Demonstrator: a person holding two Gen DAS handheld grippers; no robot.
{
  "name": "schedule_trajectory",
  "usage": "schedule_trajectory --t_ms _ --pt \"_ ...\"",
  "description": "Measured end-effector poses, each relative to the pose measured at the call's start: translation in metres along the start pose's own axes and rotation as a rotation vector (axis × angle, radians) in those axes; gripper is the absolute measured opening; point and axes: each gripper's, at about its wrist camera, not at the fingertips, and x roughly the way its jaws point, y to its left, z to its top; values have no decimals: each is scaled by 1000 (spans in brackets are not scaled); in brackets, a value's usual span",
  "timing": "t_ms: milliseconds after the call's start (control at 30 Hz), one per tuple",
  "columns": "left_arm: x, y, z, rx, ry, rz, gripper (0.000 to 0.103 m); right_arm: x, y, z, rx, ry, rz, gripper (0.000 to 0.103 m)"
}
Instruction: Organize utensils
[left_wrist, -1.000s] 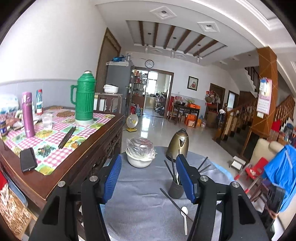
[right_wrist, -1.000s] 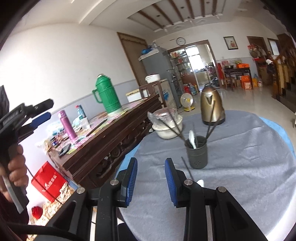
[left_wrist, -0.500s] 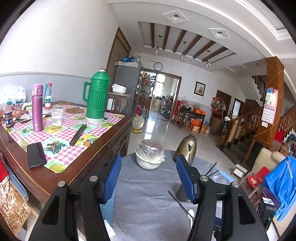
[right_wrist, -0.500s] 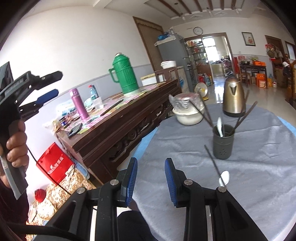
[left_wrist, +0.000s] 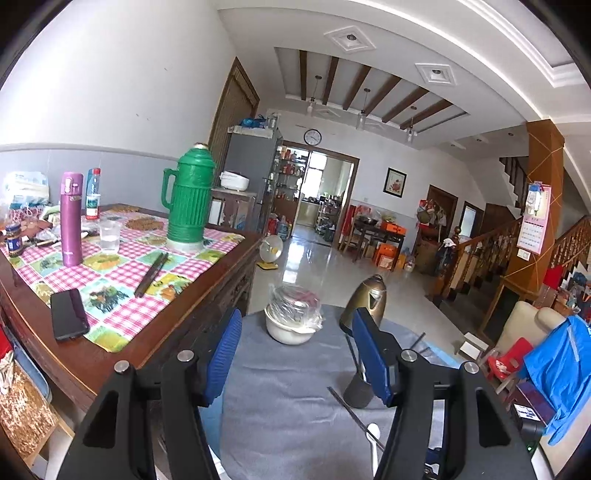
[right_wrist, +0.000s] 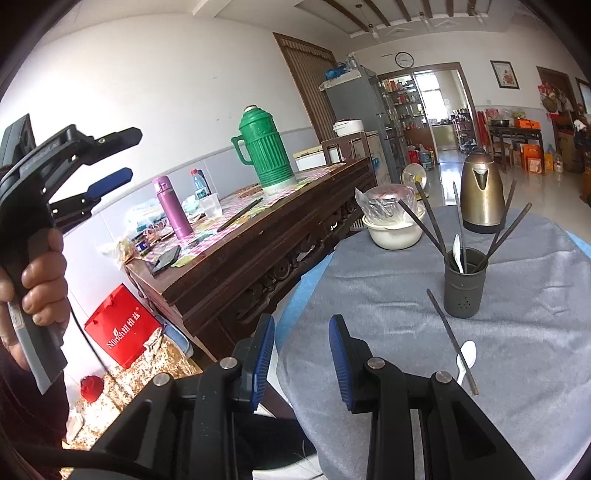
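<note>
A dark grey utensil holder (right_wrist: 464, 284) stands on the grey-clothed round table (right_wrist: 535, 369), with several dark chopsticks and a white spoon upright in it. In front of it a loose chopstick (right_wrist: 450, 339) lies across a white spoon (right_wrist: 466, 356). My right gripper (right_wrist: 301, 326) is open and empty, low over the table's left edge, well left of these. My left gripper (left_wrist: 295, 317) is also open and empty. Its right finger hides part of the holder (left_wrist: 357, 390), with the loose chopstick (left_wrist: 349, 406) and spoon (left_wrist: 373, 434) below. A hand holds the left gripper (right_wrist: 110, 162) at the far left of the right wrist view.
A white bowl covered in plastic (right_wrist: 393, 225) and a gold kettle (right_wrist: 480, 192) stand at the table's far side. A dark wooden sideboard (right_wrist: 258, 266) to the left carries a green thermos (right_wrist: 264, 155), a purple flask (right_wrist: 171, 206) and a phone (left_wrist: 68, 319). A red bag (right_wrist: 122, 332) sits on the floor.
Both grippers have drawn back and to the left from the holder, which has slid rightward in both views. In the left wrist view it now sits behind the right finger. Jaw gaps look unchanged.
</note>
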Motion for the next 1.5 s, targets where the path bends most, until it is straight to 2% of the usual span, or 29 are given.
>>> schedule_trajectory --t_ms 233,567,1067,1367,1500 --pt "12 -12 -6 2 30 -13 63 -4 -4 -4 -4 -3 8 34" --pt "21 -24 -11 34 41 -11 63 2 -19 0 54 3 21 34" --pt "5 -10 -9 -6 -1 -16 63 5 -21 -3 62 33 0 34" --pt "0 9 -9 -54 -14 6 63 15 -10 -7 26 67 -12 34" --pt "-1 12 -9 -43 -18 17 63 16 -10 -6 30 66 -10 34"
